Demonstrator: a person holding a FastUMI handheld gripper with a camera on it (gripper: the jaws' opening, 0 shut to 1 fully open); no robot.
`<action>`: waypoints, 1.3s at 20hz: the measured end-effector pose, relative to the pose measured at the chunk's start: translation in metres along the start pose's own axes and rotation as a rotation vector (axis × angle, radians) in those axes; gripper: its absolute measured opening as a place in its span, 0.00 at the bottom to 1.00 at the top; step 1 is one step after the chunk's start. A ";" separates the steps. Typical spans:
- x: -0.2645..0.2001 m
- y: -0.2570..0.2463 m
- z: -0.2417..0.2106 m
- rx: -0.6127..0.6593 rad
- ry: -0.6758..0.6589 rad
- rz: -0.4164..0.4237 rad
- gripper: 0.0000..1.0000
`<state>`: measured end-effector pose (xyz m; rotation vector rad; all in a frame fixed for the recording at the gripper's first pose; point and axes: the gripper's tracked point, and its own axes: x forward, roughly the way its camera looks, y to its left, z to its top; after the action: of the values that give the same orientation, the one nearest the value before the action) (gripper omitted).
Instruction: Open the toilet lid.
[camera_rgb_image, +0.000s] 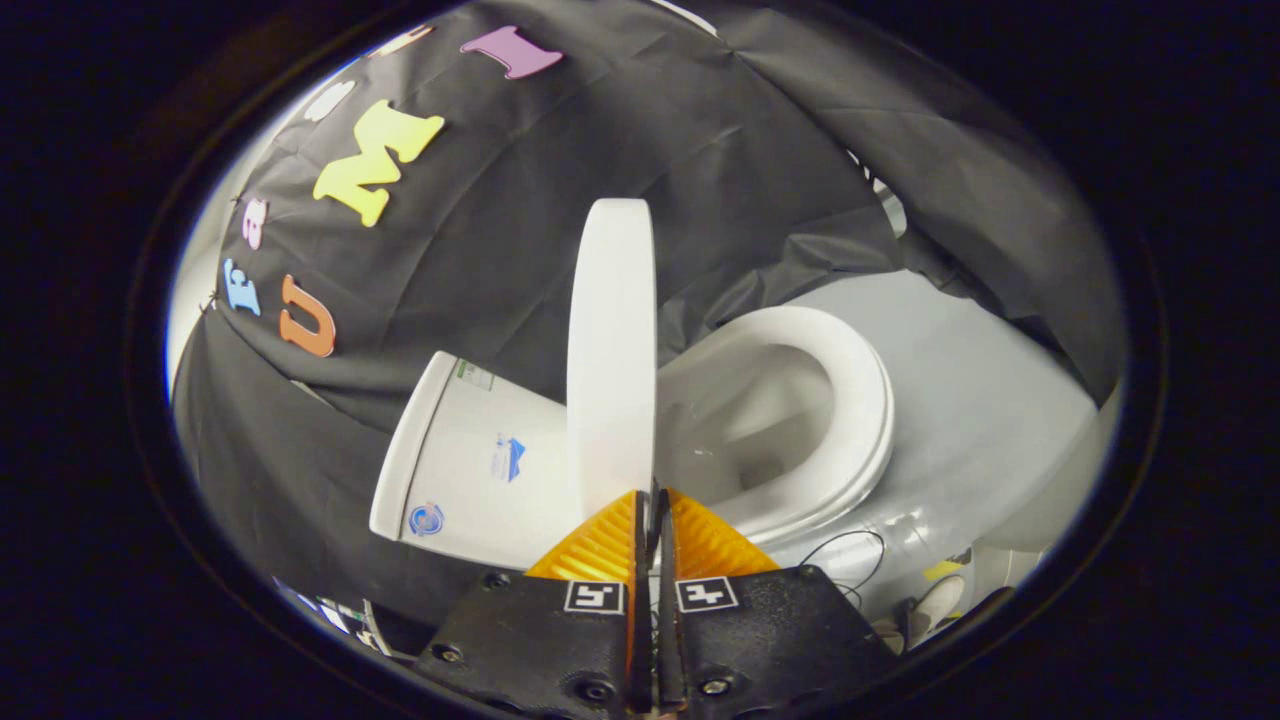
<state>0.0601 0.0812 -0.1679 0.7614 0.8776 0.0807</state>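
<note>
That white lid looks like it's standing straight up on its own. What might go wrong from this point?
Two things, likely. The toilet lid is raised edge-on, roughly upright, and it is unclear whether it leans on the tank; if not past its balance point, it could drop onto the seat. The gripper has its jaws nearly closed right at the lid's rim, seemingly pinching it thinly; pulling away carelessly might drag the lid back down.

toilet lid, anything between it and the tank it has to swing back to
Nothing visible. The toilet lid stands raised, its edge at the gripper fingertips, with a bare gap between it and the tank.
</note>
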 end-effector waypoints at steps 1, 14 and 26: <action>0.001 0.001 -0.001 -0.008 0.000 -0.003 0.06; 0.000 0.040 -0.005 -0.143 -0.036 -0.049 0.06; 0.002 0.078 -0.013 -0.284 -0.092 -0.087 0.08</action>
<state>0.0703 0.1469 -0.1258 0.4576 0.7899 0.0908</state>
